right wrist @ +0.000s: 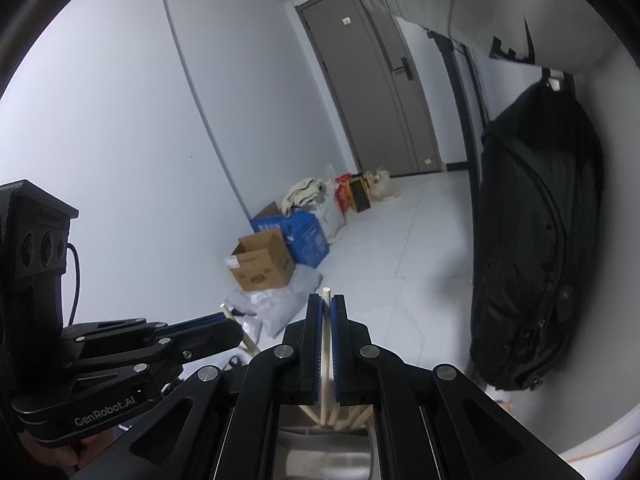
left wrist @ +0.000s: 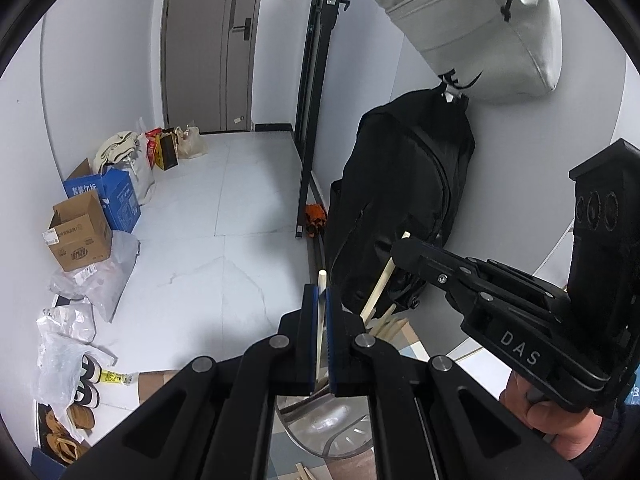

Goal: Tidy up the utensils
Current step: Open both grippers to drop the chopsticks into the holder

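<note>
My left gripper (left wrist: 321, 294) is shut on a pale wooden chopstick (left wrist: 321, 280) that stands upright between its blue pads. My right gripper (right wrist: 327, 300) is shut on another pale chopstick (right wrist: 326, 295); in the left wrist view that gripper (left wrist: 402, 248) comes in from the right, clamping a slanted chopstick (left wrist: 378, 288). Both chopsticks run down into a shiny metal holder (left wrist: 332, 428), which also shows in the right wrist view (right wrist: 324, 452), with several more chopsticks (right wrist: 344, 416) inside. The left gripper (right wrist: 236, 328) appears at left in the right wrist view.
A black backpack (left wrist: 404, 208) and a grey bag (left wrist: 480, 28) hang on the wall to the right. Cardboard boxes (left wrist: 80, 236), plastic bags and shoes (left wrist: 86, 392) line the left wall. A grey door (left wrist: 212, 44) stands at the far end. Loose wooden sticks (left wrist: 304, 472) lie below.
</note>
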{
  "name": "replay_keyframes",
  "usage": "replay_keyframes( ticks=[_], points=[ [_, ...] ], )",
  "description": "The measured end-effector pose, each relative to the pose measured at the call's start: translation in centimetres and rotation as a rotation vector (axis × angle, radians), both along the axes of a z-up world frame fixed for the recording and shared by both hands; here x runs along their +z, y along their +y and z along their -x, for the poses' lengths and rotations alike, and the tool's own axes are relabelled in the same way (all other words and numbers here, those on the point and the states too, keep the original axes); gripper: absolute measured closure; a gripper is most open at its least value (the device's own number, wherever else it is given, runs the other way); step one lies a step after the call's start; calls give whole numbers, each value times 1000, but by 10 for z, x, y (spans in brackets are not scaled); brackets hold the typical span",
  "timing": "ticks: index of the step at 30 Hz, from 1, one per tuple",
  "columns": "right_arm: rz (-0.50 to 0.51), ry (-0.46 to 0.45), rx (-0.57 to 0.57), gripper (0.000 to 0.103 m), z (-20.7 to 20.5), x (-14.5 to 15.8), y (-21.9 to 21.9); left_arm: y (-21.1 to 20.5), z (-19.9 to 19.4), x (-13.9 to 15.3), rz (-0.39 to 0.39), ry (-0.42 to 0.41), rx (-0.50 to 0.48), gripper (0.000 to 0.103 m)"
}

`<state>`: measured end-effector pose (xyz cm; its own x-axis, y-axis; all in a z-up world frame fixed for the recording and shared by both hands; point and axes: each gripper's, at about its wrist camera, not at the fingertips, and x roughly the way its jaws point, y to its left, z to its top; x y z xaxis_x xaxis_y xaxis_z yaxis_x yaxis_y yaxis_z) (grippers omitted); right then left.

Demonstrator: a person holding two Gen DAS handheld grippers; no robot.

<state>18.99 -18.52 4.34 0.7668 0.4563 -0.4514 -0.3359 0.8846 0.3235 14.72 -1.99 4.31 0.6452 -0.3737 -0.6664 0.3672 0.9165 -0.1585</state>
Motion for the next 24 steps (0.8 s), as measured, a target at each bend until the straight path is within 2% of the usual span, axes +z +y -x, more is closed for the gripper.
replay_keyframes(
  ticks=[12, 15, 20, 22, 24],
  points=[
    [-32, 40, 7, 96, -4, -4, -10, 2, -10, -5, 52, 68, -36, 103],
    [-61, 55, -22, 85, -3, -3, -20, 2, -8, -2, 48, 65, -25, 103],
    [-88, 66, -59, 79, 5, 0, -34, 2, 1, 3, 35, 55, 1, 103],
    [-93, 65, -70, 71, 10, 2, -38, 4, 3, 4, 31, 54, 14, 103],
    [-93, 62, -74, 69, 17, 4, -40, 5, 8, 5, 32, 53, 27, 102]
  ],
)
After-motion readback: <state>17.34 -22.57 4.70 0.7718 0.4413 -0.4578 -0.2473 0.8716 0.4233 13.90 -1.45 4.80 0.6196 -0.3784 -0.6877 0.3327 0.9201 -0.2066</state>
